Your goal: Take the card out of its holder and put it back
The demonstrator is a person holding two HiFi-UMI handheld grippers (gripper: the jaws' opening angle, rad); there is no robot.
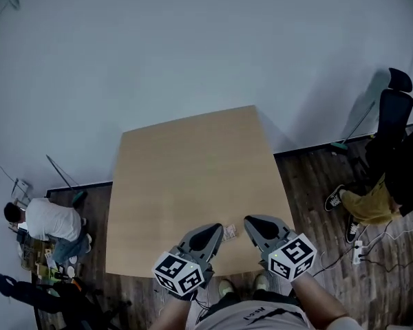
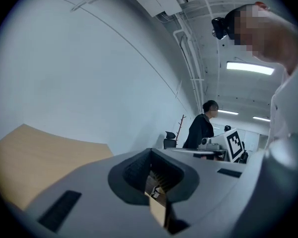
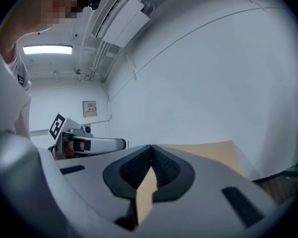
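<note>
Currently, left claw [image 1: 220, 231]: sitting closed at the card holder [image 1: 230, 232], near the worktop's [image 1: 186, 163] front edge; pinch unconfirmed.
Right claw [image 1: 248, 221]: sitting closed, empty, just beside.
Risk: thin holder slipping free or sliding off the edge if the left claw is catching only a corner.

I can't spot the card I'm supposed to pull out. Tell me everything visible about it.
The card is small and pale with dark print. It lies on the wooden table near its front edge, between the left gripper and the right gripper, closest to the left one's shut tips. Finer detail is too small to see, as is whether it is pinched.
</note>
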